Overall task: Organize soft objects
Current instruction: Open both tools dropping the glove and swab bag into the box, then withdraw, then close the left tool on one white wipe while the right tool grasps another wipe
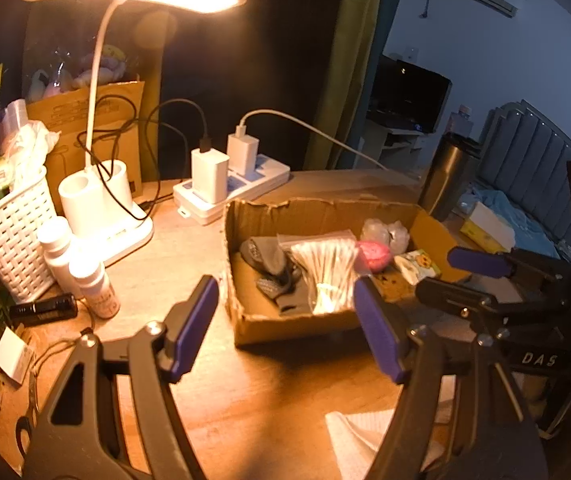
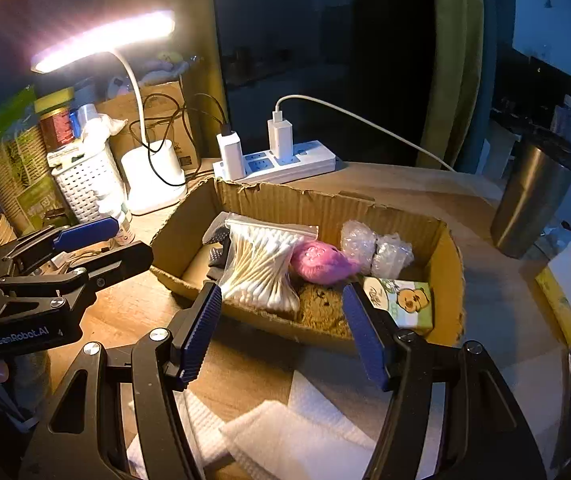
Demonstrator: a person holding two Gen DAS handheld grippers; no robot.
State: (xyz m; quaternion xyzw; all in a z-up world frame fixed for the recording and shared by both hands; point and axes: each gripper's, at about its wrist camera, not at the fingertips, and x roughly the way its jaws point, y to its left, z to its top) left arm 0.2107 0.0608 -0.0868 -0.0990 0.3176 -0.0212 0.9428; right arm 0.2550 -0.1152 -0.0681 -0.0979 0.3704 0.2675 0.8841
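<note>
An open cardboard box (image 1: pixel 325 216) (image 2: pixel 325 204) sits on the wooden desk. It holds dark grey socks (image 1: pixel 273 268), a bag of cotton swabs (image 1: pixel 329 264) (image 2: pixel 261 268), a pink soft lump (image 1: pixel 373 256) (image 2: pixel 321 262), two bubble-wrap bundles (image 1: pixel 385 234) (image 2: pixel 373 250) and a cartoon tissue pack (image 1: pixel 417 266) (image 2: pixel 405 300). My left gripper (image 1: pixel 285 330) (image 2: pixel 105 246) hovers open before the box's near-left side, nothing between its pads. My right gripper (image 2: pixel 283 334) (image 1: pixel 465 280) is open and empty, just short of the box's near wall. White soft sheets (image 2: pixel 285 432) (image 1: pixel 361 432) lie on the desk under it.
A lit desk lamp (image 1: pixel 105 208), a power strip (image 1: pixel 237 188) with chargers and cables, a white basket (image 1: pixel 9 232) and small white bottles (image 1: pixel 93 284) crowd the left. A steel tumbler (image 2: pixel 533 196) and a yellow tissue box (image 2: pixel 569 296) stand to the right.
</note>
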